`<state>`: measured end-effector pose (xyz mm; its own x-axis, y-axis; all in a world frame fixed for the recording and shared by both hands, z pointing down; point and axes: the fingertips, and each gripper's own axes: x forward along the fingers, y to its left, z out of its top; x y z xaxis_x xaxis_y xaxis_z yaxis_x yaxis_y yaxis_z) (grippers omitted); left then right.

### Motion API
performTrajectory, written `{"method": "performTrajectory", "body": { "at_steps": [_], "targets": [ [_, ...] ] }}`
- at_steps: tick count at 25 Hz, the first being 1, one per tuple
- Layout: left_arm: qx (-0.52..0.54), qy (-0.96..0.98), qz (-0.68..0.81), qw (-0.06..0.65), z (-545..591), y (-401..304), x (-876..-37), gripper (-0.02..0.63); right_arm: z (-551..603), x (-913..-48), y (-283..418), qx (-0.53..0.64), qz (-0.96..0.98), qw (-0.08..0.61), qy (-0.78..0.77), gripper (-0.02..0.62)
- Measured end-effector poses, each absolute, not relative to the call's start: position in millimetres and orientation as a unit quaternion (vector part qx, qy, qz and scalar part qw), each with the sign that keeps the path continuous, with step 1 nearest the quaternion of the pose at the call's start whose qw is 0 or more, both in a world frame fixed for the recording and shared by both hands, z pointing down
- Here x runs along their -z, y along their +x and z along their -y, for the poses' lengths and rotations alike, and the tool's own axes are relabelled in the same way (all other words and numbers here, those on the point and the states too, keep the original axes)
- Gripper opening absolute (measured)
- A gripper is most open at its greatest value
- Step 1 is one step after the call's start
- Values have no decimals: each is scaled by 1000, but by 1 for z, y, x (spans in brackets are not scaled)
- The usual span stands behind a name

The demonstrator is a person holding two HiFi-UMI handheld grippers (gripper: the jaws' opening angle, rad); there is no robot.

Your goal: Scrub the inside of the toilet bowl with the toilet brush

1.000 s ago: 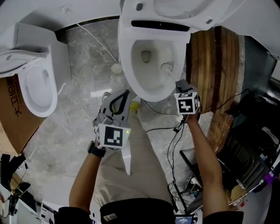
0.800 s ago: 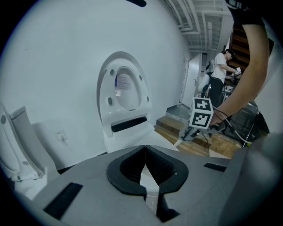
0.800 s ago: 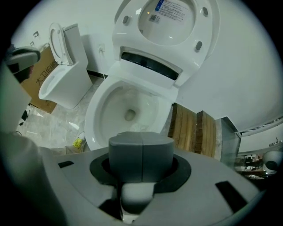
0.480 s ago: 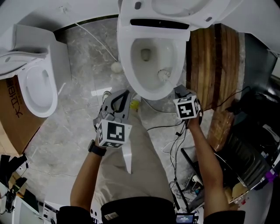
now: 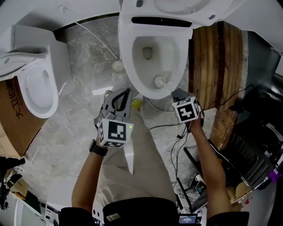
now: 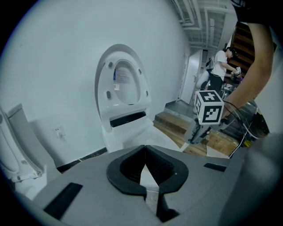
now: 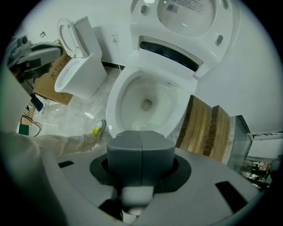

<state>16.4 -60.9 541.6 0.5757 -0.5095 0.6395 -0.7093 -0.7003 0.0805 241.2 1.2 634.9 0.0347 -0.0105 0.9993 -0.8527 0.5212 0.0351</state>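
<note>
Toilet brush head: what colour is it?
White, close to the white of the bowl; the toilet brush shows best in the head view.

The toilet bowl (image 5: pixel 127 66) is gaping open upward, lid (image 5: pixel 177 6) tipping back clear; only the toilet brush (image 5: pixel 160 80) is filling its near side. Wooden steps (image 5: pixel 216 57) are crowding its right, cables (image 5: pixel 164 128) are trailing in front, and marble floor (image 5: pixel 84 62) is lying open leftward toward a second toilet (image 5: pixel 40 88).
</note>
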Motion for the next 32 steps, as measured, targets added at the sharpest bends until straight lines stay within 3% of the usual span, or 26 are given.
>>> {"method": "performTrajectory", "body": {
  "at_steps": [32],
  "targets": [
    [-298,858,374,188,60,-17,-555,18,73,-661,164,-367,664,531,378,158]
  ]
}}
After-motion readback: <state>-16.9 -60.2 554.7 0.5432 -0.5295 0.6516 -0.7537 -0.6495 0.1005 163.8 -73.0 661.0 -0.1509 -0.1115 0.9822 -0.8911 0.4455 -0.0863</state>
